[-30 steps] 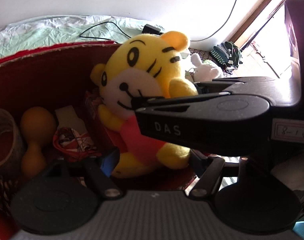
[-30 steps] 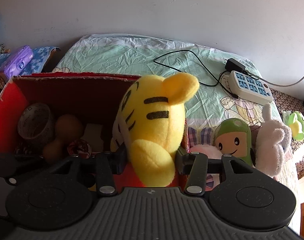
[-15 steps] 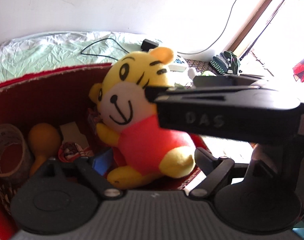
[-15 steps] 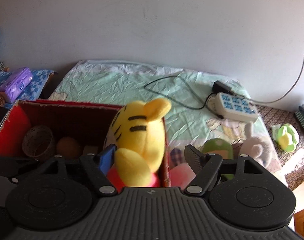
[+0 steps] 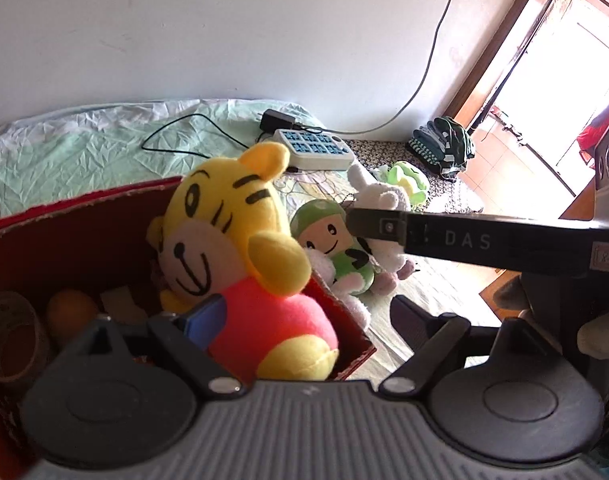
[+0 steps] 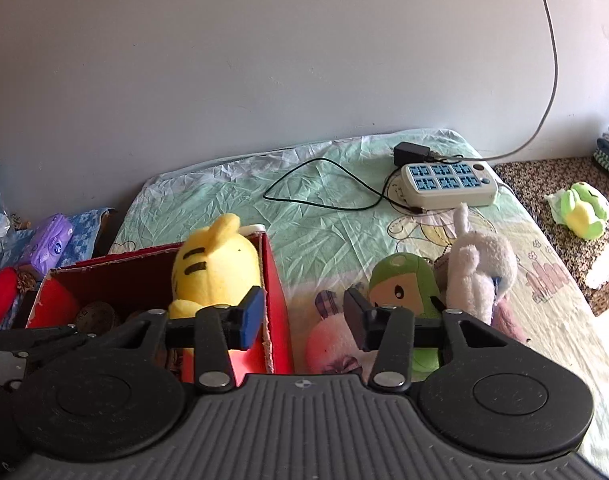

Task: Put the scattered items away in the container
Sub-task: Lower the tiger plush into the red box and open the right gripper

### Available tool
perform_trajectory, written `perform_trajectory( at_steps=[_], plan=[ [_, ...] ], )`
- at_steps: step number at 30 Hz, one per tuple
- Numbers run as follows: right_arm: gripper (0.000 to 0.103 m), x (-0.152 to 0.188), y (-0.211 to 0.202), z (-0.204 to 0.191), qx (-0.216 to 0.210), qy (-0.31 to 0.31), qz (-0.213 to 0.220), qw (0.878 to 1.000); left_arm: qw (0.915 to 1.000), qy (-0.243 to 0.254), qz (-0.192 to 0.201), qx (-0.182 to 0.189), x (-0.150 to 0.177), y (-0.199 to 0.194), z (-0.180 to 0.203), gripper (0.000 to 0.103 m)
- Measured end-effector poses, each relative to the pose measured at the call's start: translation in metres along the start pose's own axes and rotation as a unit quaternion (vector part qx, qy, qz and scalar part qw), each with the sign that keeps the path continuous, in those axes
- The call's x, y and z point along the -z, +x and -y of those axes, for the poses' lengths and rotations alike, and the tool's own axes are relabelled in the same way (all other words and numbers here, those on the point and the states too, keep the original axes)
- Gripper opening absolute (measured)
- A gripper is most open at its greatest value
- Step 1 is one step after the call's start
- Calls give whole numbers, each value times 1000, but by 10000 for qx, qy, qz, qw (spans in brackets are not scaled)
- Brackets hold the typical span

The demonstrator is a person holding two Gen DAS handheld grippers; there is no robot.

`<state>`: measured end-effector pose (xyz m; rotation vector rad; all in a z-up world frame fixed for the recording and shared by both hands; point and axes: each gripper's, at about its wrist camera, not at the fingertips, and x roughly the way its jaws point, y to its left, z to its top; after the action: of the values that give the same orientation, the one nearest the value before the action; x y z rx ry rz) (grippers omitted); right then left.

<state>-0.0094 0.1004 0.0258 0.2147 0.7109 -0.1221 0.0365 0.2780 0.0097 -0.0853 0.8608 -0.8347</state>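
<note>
Inside the red box (image 6: 278, 292) on the bed (image 6: 324, 216), the yellow tiger plush (image 5: 240, 264) sits upright, just ahead of my left tongs (image 5: 304, 320), which gape wide, gripping nothing. My right tongs (image 6: 302, 318) are closing, empty, over the box's edge, beside the green plush (image 6: 404, 288).

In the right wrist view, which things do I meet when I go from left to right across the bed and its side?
Purple pack → red box → green doll → white plush rabbit → small green toy.
</note>
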Motion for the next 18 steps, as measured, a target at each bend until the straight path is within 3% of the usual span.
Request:
perform_trajectory(
  at_steps=[2,4,10,18],
  plan=[
    [34,4,-1,10,-66,47,-27,10000,9998,3,49,-172,-1,-1,7,88],
    [30,8,1,19,-114,45,-104,9999,9990,27,125,-439,-4,-3,17,88],
    [29,11,9,58,-213,98,-388,9990,9924,92,321,-1182,-12,-1,61,88],
    [30,5,19,112,-266,-23,-726,9970,9889,210,300,-1440,-17,35,119,87]
  ],
)
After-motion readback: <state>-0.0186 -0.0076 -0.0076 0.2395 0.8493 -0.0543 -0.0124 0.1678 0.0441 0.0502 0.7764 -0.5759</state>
